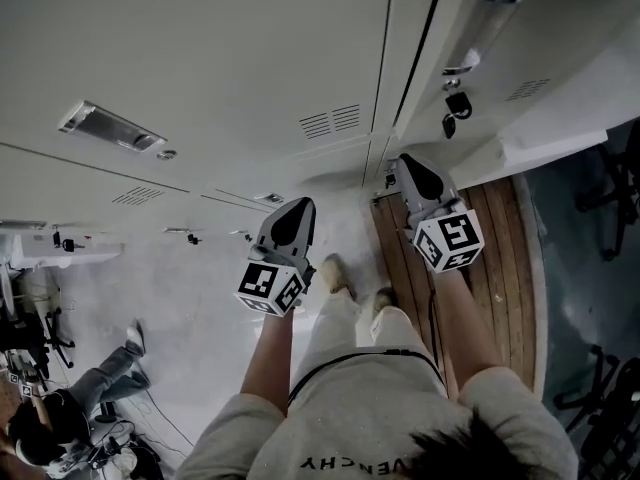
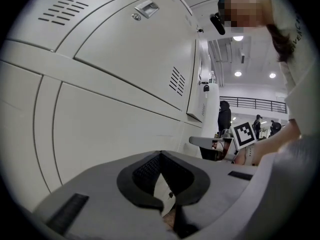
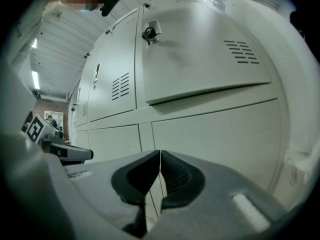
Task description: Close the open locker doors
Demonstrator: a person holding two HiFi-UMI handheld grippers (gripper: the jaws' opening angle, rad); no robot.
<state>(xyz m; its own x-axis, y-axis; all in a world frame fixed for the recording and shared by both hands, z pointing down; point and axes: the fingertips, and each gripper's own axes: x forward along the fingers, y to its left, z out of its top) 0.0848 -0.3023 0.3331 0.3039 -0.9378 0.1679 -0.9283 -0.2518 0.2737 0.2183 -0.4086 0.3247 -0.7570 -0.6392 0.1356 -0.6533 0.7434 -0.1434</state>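
**Head view:** The lockers (image 1: 200,58) fill the top of the frame. The left claw (image 1: 292,213) points at closed fronts. The right claw (image 1: 408,163) sits close to the locker face. An open door (image 1: 540,58) stands swung out at 1 o'clock from the right claw, with a key (image 1: 455,103) hanging at its near edge. The right hand is plainly the nearer; the left claw lies well apart, at about 8 o'clock from that door. A panel (image 1: 40,246) at the frame's 9 o'clock edge may be another open door, but it is too small to be sure.

**Left gripper view:** The left claw (image 2: 160,154) is closed tip to tip with nothing in it. At 1 o'clock beyond it, the door (image 2: 202,101) juts from the row.

**Right gripper view:** The right claw (image 3: 160,153) is pressed shut and empty. The door (image 3: 200,49) hangs at 12 to 1 o'clock above it, its lower edge running from 9 to 3 and standing proud of the front below. Its lock (image 3: 150,32) is at 11 o'clock. I judge the coming push must go up onto that panel, then in towards the frame.
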